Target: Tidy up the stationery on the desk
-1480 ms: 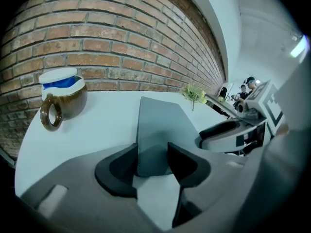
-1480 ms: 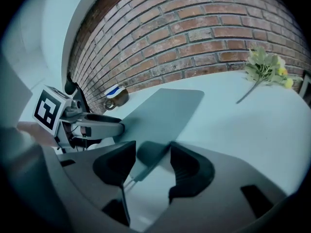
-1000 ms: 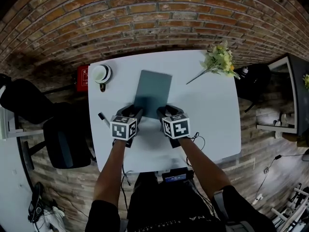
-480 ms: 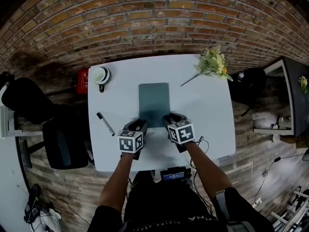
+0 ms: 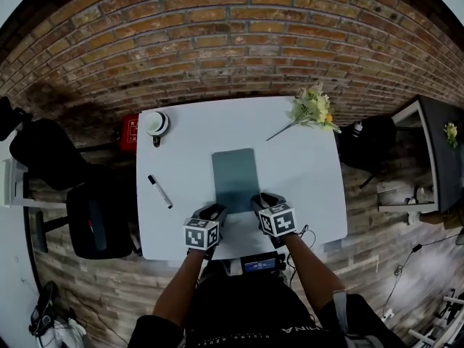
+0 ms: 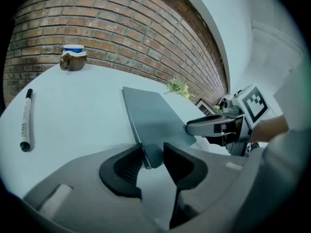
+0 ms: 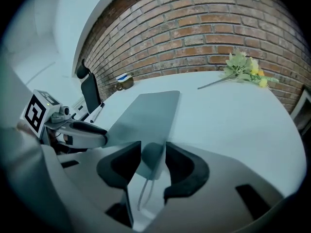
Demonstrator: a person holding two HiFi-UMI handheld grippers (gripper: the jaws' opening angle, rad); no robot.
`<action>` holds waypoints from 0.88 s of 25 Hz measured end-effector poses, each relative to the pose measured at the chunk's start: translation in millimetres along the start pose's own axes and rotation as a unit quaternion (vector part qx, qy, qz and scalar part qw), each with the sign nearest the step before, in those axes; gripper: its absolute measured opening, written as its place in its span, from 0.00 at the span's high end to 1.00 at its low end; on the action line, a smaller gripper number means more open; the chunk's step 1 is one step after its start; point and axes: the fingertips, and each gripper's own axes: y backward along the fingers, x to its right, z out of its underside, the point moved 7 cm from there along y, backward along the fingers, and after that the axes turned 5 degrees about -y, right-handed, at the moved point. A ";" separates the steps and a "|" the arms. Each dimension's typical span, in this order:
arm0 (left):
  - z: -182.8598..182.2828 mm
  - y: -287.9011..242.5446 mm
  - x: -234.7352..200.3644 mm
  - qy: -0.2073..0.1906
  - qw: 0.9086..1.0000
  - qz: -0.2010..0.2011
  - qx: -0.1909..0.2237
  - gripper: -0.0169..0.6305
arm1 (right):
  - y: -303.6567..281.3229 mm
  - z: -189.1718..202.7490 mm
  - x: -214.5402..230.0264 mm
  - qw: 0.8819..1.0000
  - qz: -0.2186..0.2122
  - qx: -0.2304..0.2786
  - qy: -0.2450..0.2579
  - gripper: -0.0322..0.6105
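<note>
A grey-green notebook [image 5: 235, 174] lies lengthwise in the middle of the white desk [image 5: 308, 183], its near end by the front edge. My left gripper [image 5: 216, 210] is shut on the near left corner of this notebook [image 6: 150, 115], and its jaws have just been closing on it. My right gripper [image 5: 262, 200] is shut on the near right corner of the notebook [image 7: 148, 113]. The corner fills the gap between the pads in each gripper view. A black marker pen [image 5: 160, 191] lies loose on the desk to the left.
A cup [image 5: 154, 123] stands at the desk's far left corner, and a bunch of flowers [image 5: 312, 111] lies at the far right. A red object [image 5: 128, 133] and a black chair [image 5: 94, 220] sit off the desk's left side. A brick wall runs behind.
The notebook has slid toward the desk's near edge with both grippers on it, and it has turned from a slight tilt to straight. Both hands drew back toward the person.
</note>
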 end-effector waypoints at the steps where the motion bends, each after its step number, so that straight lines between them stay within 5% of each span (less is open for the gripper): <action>1: 2.4 2.0 1.1 -0.001 1.000 0.002 0.000 0.75 | 4.8 2.8 0.9 1.000 0.000 0.003 0.000 0.70; 22: -1.5 28.8 13.4 -0.039 0.999 0.004 0.028 0.75 | 49.6 -5.5 20.2 0.999 -0.014 0.047 -0.003 0.73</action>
